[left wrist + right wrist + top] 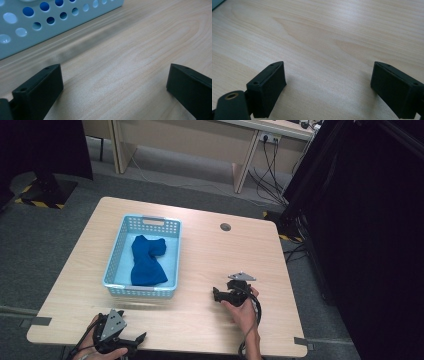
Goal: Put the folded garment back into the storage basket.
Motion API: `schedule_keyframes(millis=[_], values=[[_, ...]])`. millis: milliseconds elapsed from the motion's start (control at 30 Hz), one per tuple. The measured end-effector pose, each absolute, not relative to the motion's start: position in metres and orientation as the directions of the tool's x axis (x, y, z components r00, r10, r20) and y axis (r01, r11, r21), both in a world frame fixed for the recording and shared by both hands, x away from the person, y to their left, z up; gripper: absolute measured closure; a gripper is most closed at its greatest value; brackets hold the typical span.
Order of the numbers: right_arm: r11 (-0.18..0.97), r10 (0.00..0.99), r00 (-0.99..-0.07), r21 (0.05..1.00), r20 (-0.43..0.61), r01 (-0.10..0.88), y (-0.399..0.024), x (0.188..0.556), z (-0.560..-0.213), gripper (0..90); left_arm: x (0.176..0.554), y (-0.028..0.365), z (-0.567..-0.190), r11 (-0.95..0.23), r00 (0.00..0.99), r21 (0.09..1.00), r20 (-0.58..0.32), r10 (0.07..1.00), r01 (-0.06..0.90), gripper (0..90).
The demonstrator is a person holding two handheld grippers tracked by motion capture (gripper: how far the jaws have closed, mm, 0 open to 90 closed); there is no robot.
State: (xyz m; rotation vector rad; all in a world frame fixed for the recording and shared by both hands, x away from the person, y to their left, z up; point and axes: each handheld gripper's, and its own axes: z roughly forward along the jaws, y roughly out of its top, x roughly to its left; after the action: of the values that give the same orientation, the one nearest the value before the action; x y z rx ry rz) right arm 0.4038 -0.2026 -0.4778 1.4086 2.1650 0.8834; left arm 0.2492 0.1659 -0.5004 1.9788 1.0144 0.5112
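Note:
A light blue perforated basket (172, 251) stands on the wooden table (215, 255), left of centre. A dark blue cloth (146, 261) lies crumpled inside it. My left gripper (139, 338) rests low at the table's front edge, just in front of the basket, open with nothing between its jaws. In the left gripper view the gripper (113, 82) faces bare wood, with the basket wall (37, 27) at upper left. My right gripper (216, 294) sits right of the basket on the table, pointing left, open and empty. The right gripper view has that gripper (328, 80) over bare wood.
A round cable hole (225, 226) sits near the table's far edge. Desks and loose cables (267, 175) stand on the grey floor behind. A dark curtain (370, 235) hangs along the right side.

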Motion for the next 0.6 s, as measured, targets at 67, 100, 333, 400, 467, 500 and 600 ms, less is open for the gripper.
schedule_keyframes(millis=[67,100,333,400,467,500,600], values=[[0.289,0.914,-0.407,0.7,0.003,0.654,-0.204,0.402,-0.478,13.0,0.249,0.166,-0.5,-0.326,0.59,0.822,-0.016,0.807,0.467,0.0],[0.288,0.913,-0.407,0.701,0.003,0.652,-0.205,0.401,-0.478,13.0,0.249,0.166,-0.5,-0.326,0.591,0.822,-0.016,0.807,0.467,0.0],[0.287,0.912,-0.41,0.707,0.003,0.646,-0.21,0.395,-0.479,13.0,0.249,0.166,-0.5,-0.326,0.59,0.822,-0.016,0.807,0.468,0.0],[0.287,0.912,-0.409,0.708,0.004,0.646,-0.211,0.394,-0.479,13.0,0.249,0.166,-0.5,-0.326,0.59,0.822,-0.016,0.807,0.468,0.0],[0.286,0.913,-0.408,0.708,0.004,0.646,-0.211,0.393,-0.479,13.0,0.249,0.166,-0.5,-0.326,0.59,0.822,-0.016,0.807,0.468,0.0],[0.283,0.914,-0.405,0.709,0.005,0.646,-0.212,0.392,-0.479,12.9,0.249,0.166,-0.5,-0.326,0.59,0.821,-0.016,0.807,0.468,0.0],[0.283,0.915,-0.404,0.709,0.004,0.646,-0.212,0.391,-0.479,12.8,0.249,0.166,-0.5,-0.327,0.59,0.821,-0.016,0.807,0.468,0.0]])
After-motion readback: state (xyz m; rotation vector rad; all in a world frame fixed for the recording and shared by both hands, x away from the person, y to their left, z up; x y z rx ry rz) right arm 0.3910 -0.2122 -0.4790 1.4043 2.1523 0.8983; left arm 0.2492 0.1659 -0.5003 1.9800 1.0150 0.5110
